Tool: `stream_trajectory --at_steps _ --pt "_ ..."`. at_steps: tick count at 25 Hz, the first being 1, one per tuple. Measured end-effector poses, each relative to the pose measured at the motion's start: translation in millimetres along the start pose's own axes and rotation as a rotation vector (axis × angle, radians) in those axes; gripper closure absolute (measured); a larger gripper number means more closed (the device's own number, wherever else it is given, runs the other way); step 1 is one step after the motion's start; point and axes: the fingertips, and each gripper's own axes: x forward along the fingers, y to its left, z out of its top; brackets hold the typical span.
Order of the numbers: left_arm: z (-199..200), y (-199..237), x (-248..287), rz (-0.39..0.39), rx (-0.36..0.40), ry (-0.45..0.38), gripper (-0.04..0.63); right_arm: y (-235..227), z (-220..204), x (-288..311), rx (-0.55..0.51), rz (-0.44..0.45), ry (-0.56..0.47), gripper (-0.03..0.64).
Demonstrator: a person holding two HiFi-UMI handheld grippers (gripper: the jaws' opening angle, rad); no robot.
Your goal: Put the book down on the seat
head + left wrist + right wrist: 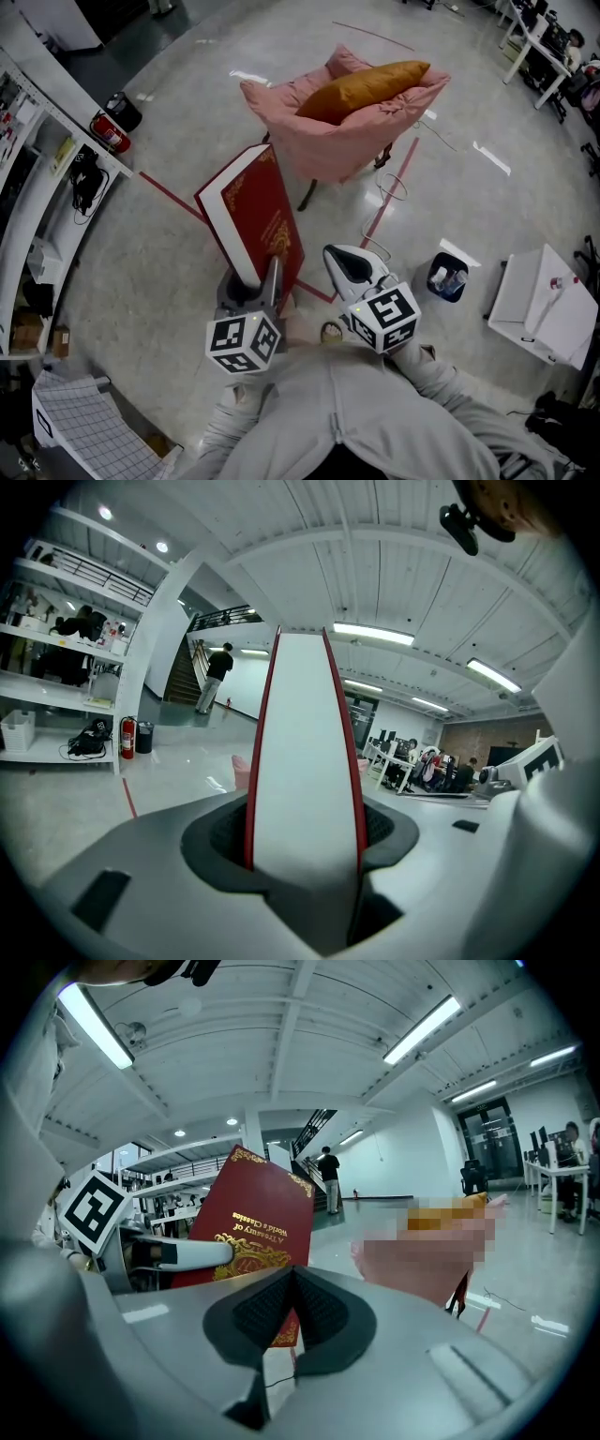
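A thick red hardback book with gilt lettering point(251, 217) is held upright, well above the floor. It is pinched at its lower corner by the left gripper point(257, 281), whose jaws are spread wide around the white page block and red covers. The right gripper point(345, 264) is carried just beside it at three o'clock, its jaws pressed together on nothing. The pink fabric armchair point(281, 111) stands at about one o'clock from the book, well apart, and its seat is largely taken up by a mustard-orange cushion point(364, 86). The carry towards the chair is judged to be the step in hand. A firm grip is needed, since a heavy book pinched at one corner may swing. The book is best tilted flat and lowered onto the cushion or the bare seat front before the jaws are released.
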Motion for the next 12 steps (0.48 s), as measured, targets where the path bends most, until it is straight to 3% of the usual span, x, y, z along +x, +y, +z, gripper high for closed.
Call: stream_trajectory --at_steps 12 --pt "43 52 80 -0.035 0.003 0.015 0.35 -34 32 95 -0.002 -0.027 0.021 0.617"
